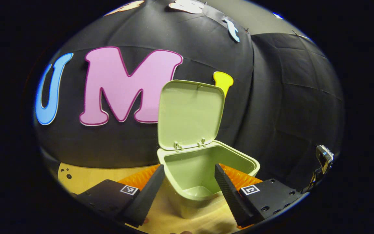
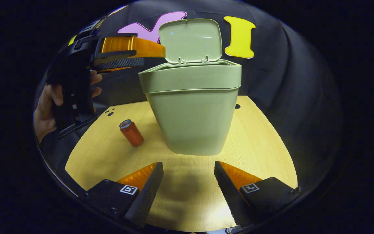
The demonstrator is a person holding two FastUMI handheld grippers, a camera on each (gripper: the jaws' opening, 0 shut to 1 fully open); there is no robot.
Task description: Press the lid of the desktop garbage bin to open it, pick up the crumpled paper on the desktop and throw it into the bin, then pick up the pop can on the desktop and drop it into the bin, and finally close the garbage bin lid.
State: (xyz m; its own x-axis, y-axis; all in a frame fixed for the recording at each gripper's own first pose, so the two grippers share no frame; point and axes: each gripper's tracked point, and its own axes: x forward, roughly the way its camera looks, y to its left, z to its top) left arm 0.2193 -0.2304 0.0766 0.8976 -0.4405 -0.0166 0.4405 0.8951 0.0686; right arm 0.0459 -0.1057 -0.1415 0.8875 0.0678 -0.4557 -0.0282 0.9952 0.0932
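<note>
In the right gripper view the right gripper [image 2: 188, 182] sits low at the bottom of the frame, its two fingers spread wide with nothing between them, only bare desktop [image 2: 265, 146] showing in the gap; ahead of them, at frame centre, stands the garbage bin [image 2: 193, 113], upright, its lid [image 2: 191, 39] swung up and open at the top of the frame. The pop can [image 2: 131, 133] lies left of centre, beside the bin's lower left and apart from it; it stands on its base, leaning in this lens with its top toward the upper left; from the right fingers it lies up and to the left, with clear wood between.

In the upper left of that view the left gripper [image 2: 130, 53], held by a hand [image 2: 45, 107], hovers high beside the bin's rim; its fingers appear side-on there. In the left gripper view the left gripper's fingers stand apart and empty at the bottom of the frame, with the bin's open mouth just beyond them; what shows of the interior looks bare, though the floor is partly hidden.

Judged from this, the can is the next thing to fetch; the right gripper, low at desktop level, seems the nearer one, and would need to swing left and close across the can's body.
</note>
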